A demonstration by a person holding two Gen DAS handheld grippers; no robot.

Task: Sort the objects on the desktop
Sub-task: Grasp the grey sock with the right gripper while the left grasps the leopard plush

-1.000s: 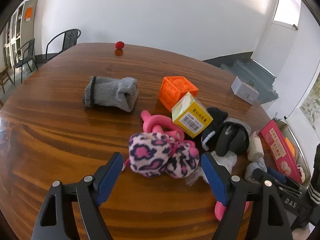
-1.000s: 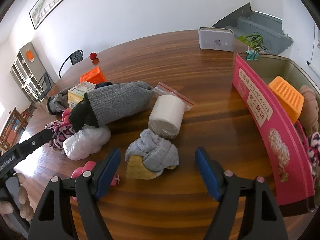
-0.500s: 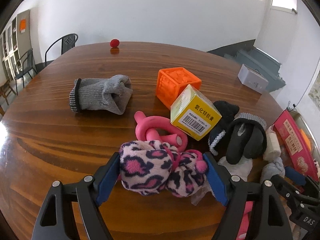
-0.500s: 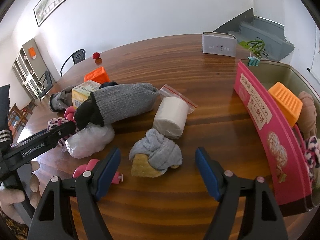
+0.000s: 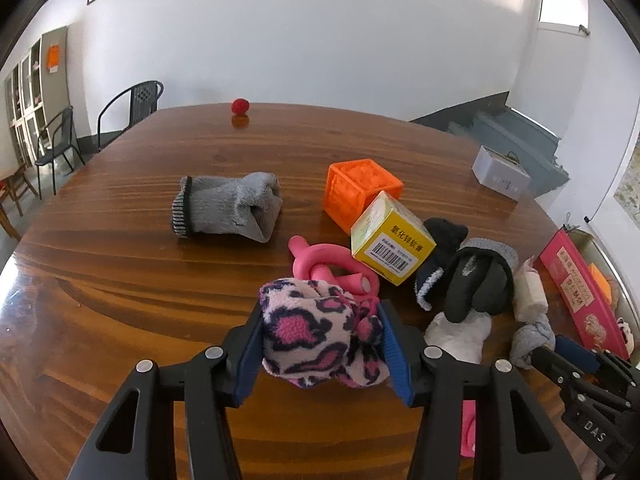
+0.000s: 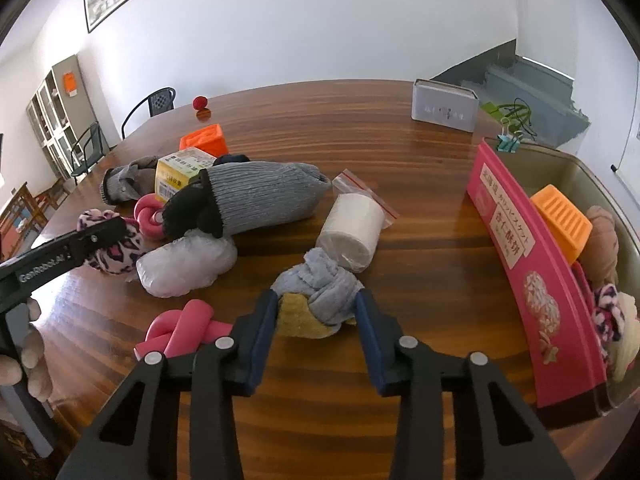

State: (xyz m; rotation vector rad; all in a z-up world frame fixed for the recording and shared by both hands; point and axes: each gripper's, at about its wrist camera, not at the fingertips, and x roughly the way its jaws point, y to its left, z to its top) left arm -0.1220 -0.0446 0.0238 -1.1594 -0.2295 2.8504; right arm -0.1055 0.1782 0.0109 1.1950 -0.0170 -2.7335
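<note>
Squeezing a pink leopard-print fleece bundle between its blue pads, the left gripper has its jaws drawn in against the soft cloth, which bulges above and in front of them; it looks light, compressible and unlikely to slip, so a hold across its thick middle seems sound, though a loose fold could catch the pink foam curler lying just beyond it. The right gripper likewise pinches a blue-grey sock ball with a yellow cloth under it, jaws narrow around the wad; being limp, the bundle may unroll if taken by one layer only. Around both lie a yellow carton, a long grey sock, a bagged white roll and a clear plastic bag, all close together. Open wood of the table lies to the left, and the pink-fronted bin stands to the right with its tall front wall to clear; the near table edge is close beneath the grippers.
</note>
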